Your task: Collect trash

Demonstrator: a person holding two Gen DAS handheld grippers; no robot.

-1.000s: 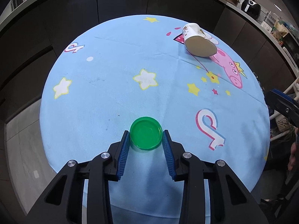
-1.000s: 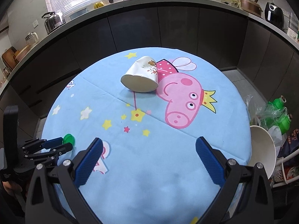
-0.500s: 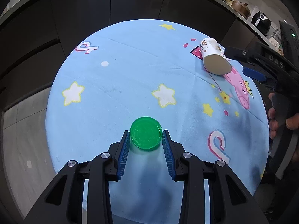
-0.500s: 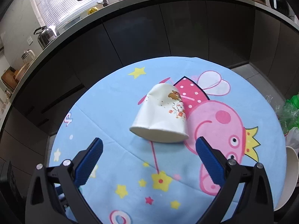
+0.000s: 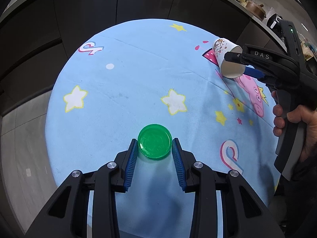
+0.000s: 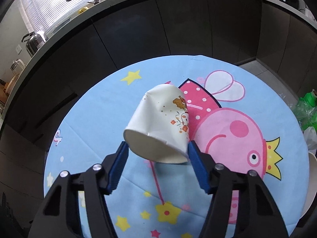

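A green plastic lid [image 5: 154,141] sits between the blue pads of my left gripper [image 5: 154,146], which is shut on it above the blue tablecloth [image 5: 126,91]. A dented white paper cup [image 6: 160,127] with a cartoon print lies on its side, its open mouth toward me. My right gripper [image 6: 157,148] has closed its pads against both sides of the cup's rim. In the left wrist view the cup [image 5: 225,57] and the right gripper [image 5: 240,63] show at the table's far right.
The round table carries a Peppa Pig print [image 6: 233,136]. Dark cabinets [image 6: 158,29] curve behind it. A bag of green bottles [image 6: 307,109] and a white bowl [image 6: 312,176] stand off the table's right edge.
My right gripper moved forward to the cup and closed from wide open onto its rim. My left gripper kept hold of the green lid and shifted slightly.
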